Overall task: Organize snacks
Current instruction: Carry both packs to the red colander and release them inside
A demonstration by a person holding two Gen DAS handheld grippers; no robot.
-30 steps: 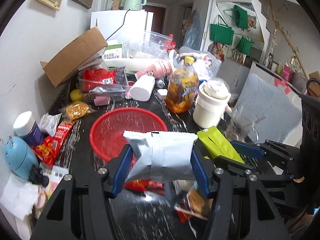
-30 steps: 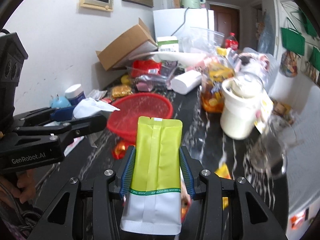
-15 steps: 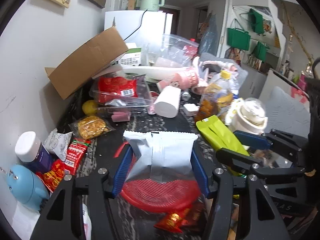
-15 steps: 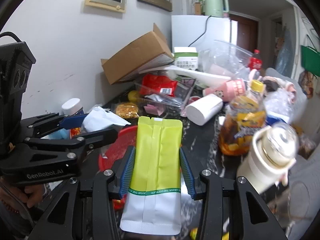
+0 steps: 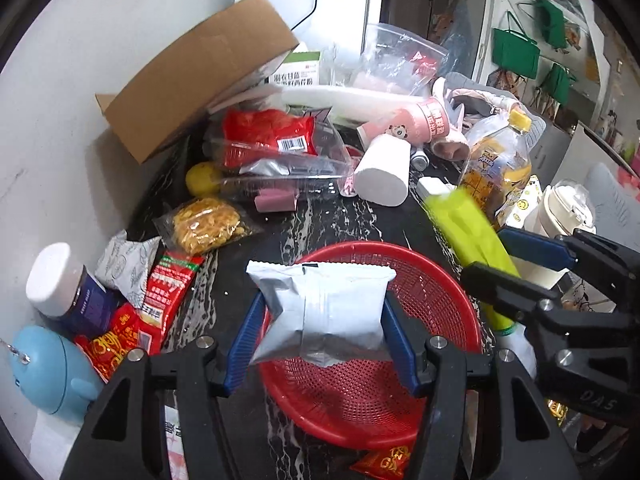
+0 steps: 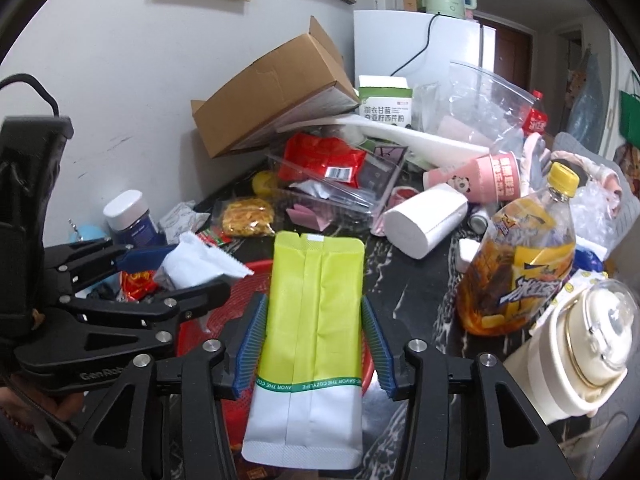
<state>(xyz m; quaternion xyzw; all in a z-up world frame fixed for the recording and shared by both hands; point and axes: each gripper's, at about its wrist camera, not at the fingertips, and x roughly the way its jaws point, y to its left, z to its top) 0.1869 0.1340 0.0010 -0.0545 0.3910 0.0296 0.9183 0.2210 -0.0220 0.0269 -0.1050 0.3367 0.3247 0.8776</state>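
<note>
My left gripper [image 5: 324, 300] is shut on a silver-white snack packet [image 5: 324, 320] and holds it over the red mesh basket [image 5: 440, 280] on the dark marble table. My right gripper [image 6: 314, 300] holds an upright yellow-green pouch [image 6: 316, 272] between its blue pads, and its jaws are opening. The pouch still sits in the same place between the pads. In the left wrist view the right gripper [image 5: 484, 254] stands at the basket's right rim, and the pouch [image 5: 460, 224] looks blurred. The right wrist view shows the left gripper [image 6: 176, 272] and its packet [image 6: 192, 260] to the left, above the basket [image 6: 240, 292].
A cardboard box [image 5: 192, 80], a clear tray with a red bag [image 5: 268, 140] and a white roll [image 5: 384, 176] crowd the back. An orange drink bottle [image 6: 520, 264] and a cream mug [image 6: 588, 352] stand right. Red packets [image 5: 160, 300], a jar [image 5: 64, 292] and a yellow snack bag [image 5: 208, 224] lie left.
Both grippers have moved forward over the table with their packets. The basket now lies under the left gripper, and the right gripper has come up beside its rim.
</note>
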